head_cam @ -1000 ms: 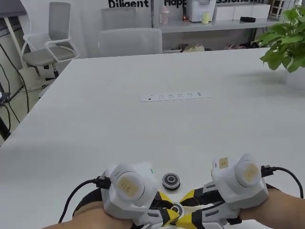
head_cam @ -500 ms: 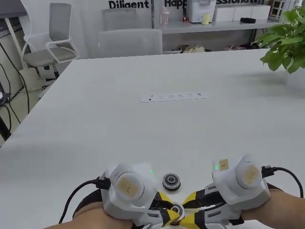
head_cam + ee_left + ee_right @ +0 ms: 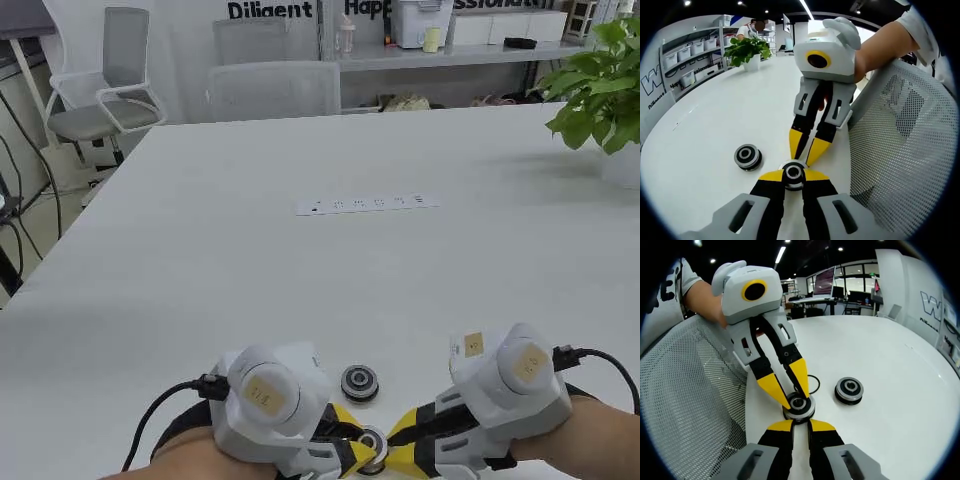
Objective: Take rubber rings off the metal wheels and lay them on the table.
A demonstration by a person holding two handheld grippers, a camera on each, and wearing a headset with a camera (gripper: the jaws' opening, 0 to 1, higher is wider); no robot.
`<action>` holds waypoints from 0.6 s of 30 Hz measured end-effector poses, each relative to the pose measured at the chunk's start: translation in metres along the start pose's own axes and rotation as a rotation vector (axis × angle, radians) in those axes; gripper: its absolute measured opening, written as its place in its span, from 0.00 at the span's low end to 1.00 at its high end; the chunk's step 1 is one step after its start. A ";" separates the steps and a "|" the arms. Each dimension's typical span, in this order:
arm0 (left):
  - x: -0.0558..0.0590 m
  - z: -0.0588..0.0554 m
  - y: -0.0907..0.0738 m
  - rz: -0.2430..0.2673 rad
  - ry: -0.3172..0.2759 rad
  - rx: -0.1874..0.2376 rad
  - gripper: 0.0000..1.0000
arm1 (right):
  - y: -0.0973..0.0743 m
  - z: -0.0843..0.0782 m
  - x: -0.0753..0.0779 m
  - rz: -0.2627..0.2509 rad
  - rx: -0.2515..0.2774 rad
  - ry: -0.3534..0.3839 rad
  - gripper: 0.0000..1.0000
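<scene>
1. Held wheel (image 3: 799,406): I see a small metal disc with a bright hub, a dark bore and a dark rubber band round its rim. It lies flat on the white table (image 3: 300,280), directly between the two sets of yellow tips.

2. Left gripper (image 3: 793,391): its jaws are pinched onto this wheel, one yellow tip on each side of the rim. In the left gripper view the wheel sits at the tips' very end.

3. Right gripper (image 3: 804,150): its jaws are drawn close, with a narrow gap between them, and the tips meet the wheel's edge opposite the left gripper. I cannot tell whether they nip the rubber band or merely touch it, since the contact is too small to resolve.

4. Second wheel (image 3: 849,390): same build, band on. It lies flat on the table just beyond the gripper tips, apart from both grippers.

5. Loose rubber ring (image 3: 818,384): a thin black loop lies flat on the table, just behind the left gripper's jaw. That jaw hides part of the loop.

6. Obstructions: in the head view the lower frame edge cuts off the jaws, and the held wheel shows only partly between the tips.

7. Surroundings: a mesh chair (image 3: 900,140) stands close behind the grippers at the table edge. A power strip (image 3: 367,203) and a potted plant (image 3: 598,70) lie well beyond the tips.
</scene>
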State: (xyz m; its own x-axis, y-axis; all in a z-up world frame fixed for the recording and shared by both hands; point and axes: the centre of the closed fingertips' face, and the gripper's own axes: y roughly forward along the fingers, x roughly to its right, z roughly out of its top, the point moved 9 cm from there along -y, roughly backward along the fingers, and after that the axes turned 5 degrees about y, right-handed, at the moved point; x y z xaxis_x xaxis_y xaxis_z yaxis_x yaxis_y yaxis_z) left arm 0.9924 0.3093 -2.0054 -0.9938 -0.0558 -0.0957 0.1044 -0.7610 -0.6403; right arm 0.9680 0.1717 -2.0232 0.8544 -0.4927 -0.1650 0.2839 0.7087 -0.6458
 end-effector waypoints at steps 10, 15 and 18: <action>0.000 -0.001 0.000 0.005 -0.003 0.000 0.07 | 0.000 -0.001 0.003 -0.010 0.000 0.081 0.00; 0.000 -0.001 0.000 0.004 -0.005 0.002 0.07 | 0.001 -0.002 0.005 -0.008 0.004 0.152 0.00; 0.000 -0.001 0.000 0.004 -0.008 0.003 0.07 | 0.001 -0.002 0.006 -0.007 0.007 0.176 0.00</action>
State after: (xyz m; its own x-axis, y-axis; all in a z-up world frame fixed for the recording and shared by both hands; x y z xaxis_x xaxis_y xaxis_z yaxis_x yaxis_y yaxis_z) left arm 0.9924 0.3100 -2.0060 -0.9936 -0.0640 -0.0927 0.1087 -0.7625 -0.6378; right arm 0.9725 0.1681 -2.0261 0.7628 -0.5785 -0.2890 0.2936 0.7079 -0.6424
